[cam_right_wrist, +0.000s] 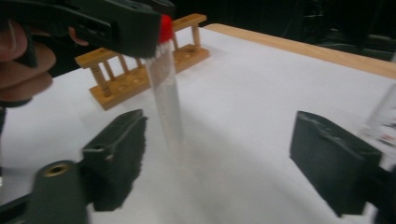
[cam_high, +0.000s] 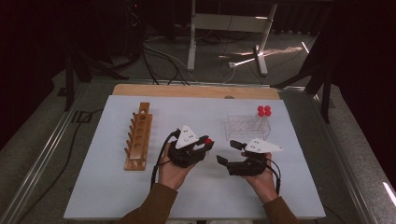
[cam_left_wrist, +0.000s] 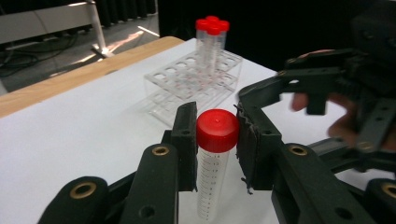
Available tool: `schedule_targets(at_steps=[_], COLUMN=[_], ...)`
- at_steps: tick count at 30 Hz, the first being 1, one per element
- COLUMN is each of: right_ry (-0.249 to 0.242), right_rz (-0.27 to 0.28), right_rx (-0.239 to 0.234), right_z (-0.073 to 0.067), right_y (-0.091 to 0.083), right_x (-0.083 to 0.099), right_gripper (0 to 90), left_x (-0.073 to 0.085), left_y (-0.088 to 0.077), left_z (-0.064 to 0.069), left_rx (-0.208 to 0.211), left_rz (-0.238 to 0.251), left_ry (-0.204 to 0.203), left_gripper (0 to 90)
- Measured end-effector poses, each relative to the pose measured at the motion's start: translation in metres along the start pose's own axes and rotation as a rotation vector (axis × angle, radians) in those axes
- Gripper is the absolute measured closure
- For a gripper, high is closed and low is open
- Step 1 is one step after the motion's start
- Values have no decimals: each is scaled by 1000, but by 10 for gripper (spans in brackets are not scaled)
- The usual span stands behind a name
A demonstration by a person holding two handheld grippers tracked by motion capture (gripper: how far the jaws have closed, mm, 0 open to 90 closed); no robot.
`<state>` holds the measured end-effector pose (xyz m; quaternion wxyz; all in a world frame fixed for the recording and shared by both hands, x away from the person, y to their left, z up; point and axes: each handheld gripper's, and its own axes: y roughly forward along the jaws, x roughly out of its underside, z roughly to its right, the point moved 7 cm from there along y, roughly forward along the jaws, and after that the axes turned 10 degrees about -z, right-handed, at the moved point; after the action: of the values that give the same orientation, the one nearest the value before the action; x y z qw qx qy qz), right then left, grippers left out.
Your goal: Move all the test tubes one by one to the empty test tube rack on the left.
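While the left gripper (cam_left_wrist: 215, 140) is pinching a red-capped test tube (cam_left_wrist: 214, 163) upright just under its cap at mid-table, the right gripper (cam_right_wrist: 219, 158) beside it has its jaws spread with nothing between them. Looks like a handover just wrapped up. Next it probably needs carrying left to the wooden rack (cam_high: 139, 136), away from the clear rack (cam_high: 247, 126) at far right.
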<state>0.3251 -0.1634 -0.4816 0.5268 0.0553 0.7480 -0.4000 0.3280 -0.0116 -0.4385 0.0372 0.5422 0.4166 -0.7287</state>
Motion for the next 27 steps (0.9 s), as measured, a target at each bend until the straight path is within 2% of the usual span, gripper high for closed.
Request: schedule_targets(at_steps=[3,5,10,15,19,27], right_ry=[17,21,29,42,39,80], right_rz=[19,25,44,80,75,86], right_rx=[29,53,112,127,154,168], right_z=[5,9,21,29,37,49], right_y=[-9,-14,-29,-40,-41,-42], right_x=[-1,0,5,10,16,19], right_gripper=[29,0,0,0,0,0], left_x=[-1,-1,-3,-5,-6,-9], left_y=[-6,-9,-19,-28,-36,-55], left_z=[-6,-11,-21,-32,-41,-63], left_rx=[-11,-19,-39,-59,-72,-108], left_rz=[11,13,30,45,60,93], left_ry=[-11,-15,-34,-50,-64,-103], left_gripper=[712,711,711,711,711,710])
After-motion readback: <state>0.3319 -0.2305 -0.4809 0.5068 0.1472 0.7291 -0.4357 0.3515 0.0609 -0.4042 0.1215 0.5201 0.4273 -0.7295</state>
